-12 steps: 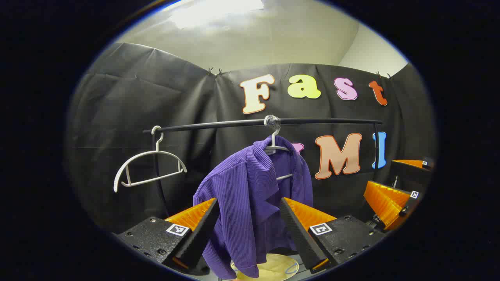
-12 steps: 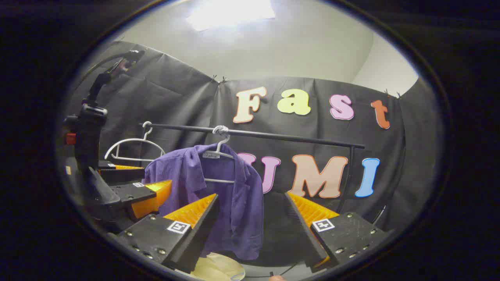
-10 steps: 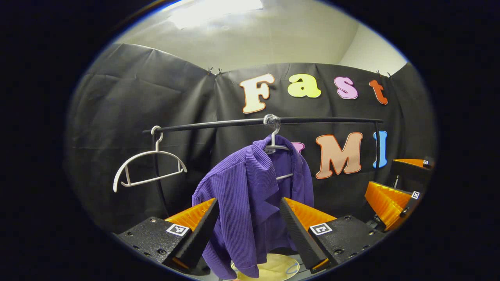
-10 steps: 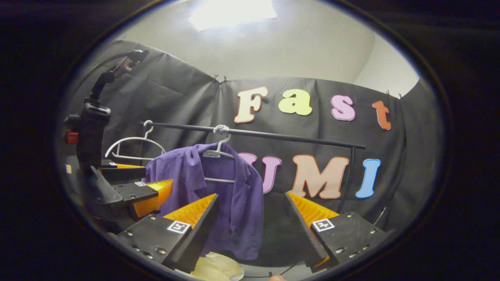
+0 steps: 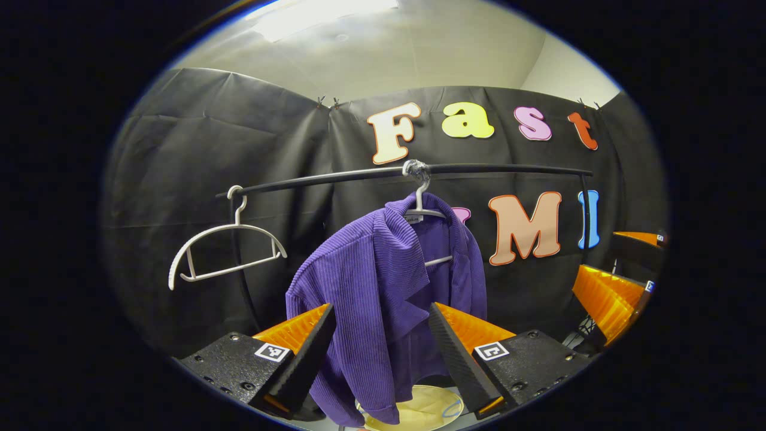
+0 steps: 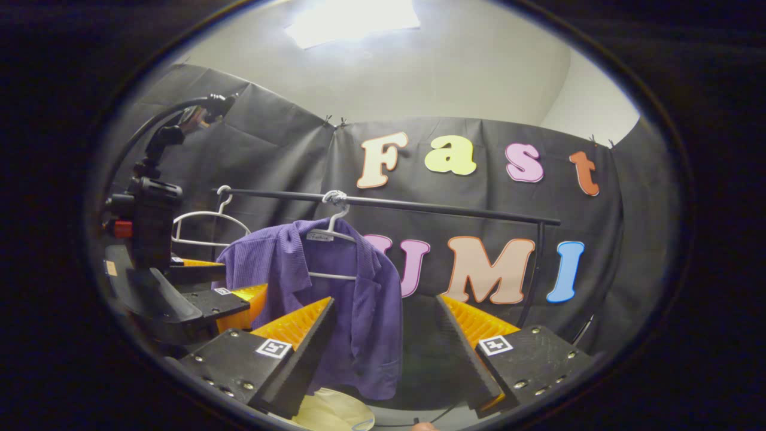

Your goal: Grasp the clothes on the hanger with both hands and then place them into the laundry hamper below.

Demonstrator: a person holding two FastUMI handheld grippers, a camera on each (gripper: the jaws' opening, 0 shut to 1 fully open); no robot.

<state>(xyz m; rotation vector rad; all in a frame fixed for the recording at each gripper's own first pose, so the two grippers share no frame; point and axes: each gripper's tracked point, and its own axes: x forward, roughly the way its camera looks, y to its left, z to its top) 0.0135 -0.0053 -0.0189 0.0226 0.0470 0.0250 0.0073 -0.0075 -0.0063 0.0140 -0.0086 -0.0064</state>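
Note:
A purple ribbed shirt (image 5: 383, 287) (image 6: 335, 299) hangs on a white hanger (image 5: 422, 212) (image 6: 332, 233) from a black rail (image 5: 491, 170) (image 6: 443, 208). Below it a pale yellow hamper (image 5: 428, 413) (image 6: 332, 413) peeks out. My left gripper (image 5: 381, 353) is open in front of the shirt, its fingers (image 5: 302, 341) framing the cloth, apart from it. My right gripper (image 6: 383, 353) is open too, with the shirt's right side behind its left finger (image 6: 293, 335). In the right gripper view the left gripper (image 6: 203, 296) sits at the left; in the left gripper view the right gripper (image 5: 616, 287) is at the right.
An empty white hanger (image 5: 224, 251) (image 6: 206, 224) hangs at the rail's left end. The rail's upright posts (image 5: 239, 263) (image 6: 532, 269) stand at both ends.
Both grippers have drifted a little closer to the shirt and the left view has tilted slightly, so the shirt looks larger. Both stay open.

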